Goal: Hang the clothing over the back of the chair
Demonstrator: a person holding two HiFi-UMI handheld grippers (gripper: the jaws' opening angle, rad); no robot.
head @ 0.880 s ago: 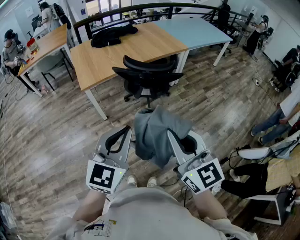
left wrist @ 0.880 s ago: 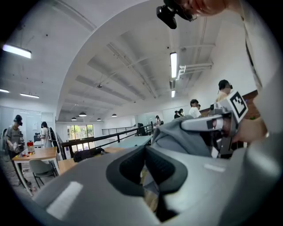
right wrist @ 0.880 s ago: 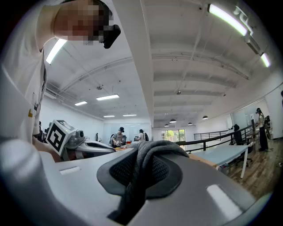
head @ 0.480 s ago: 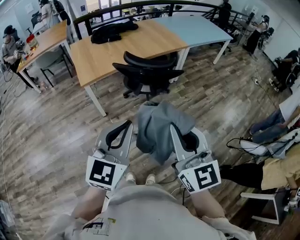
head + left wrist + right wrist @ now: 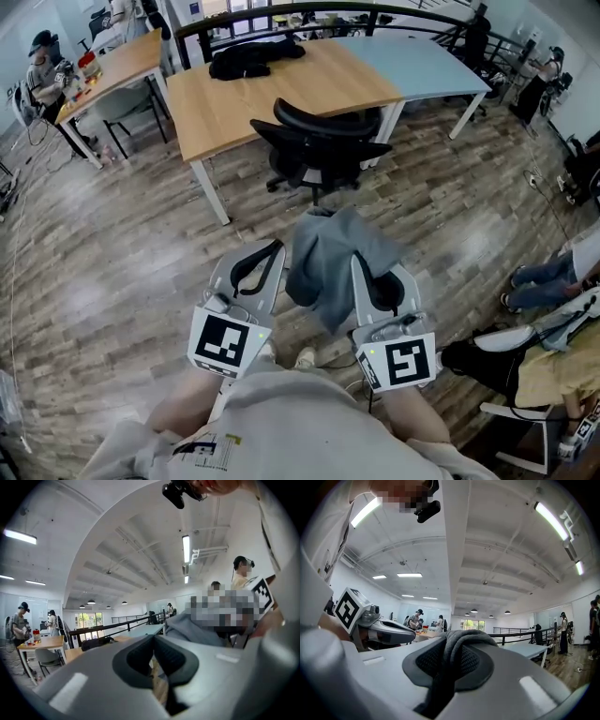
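Observation:
In the head view the grey clothing (image 5: 323, 262) hangs in a bunch from my right gripper (image 5: 358, 262), whose jaws are shut on a fold of it. Seen from the right gripper view, that grey fold (image 5: 461, 641) loops over the tips of the dark pads (image 5: 429, 660). Just to its left, my left gripper (image 5: 277, 247) is shut with nothing between its pads (image 5: 136, 656), apart from the cloth. A black office chair (image 5: 323, 141) stands on the wooden floor ahead of both grippers, its back toward me, at the edge of the wooden table (image 5: 281, 94).
A black garment (image 5: 255, 58) lies on the wooden table. A pale blue table (image 5: 417, 66) adjoins it on the right. People sit at the right edge (image 5: 548, 286), and one sits at a desk (image 5: 108, 70) far left. A black railing (image 5: 281, 11) runs behind.
The chair and tables have shifted right in the head view. Both grippers stay side by side in front of me, the grey clothing still in the right one.

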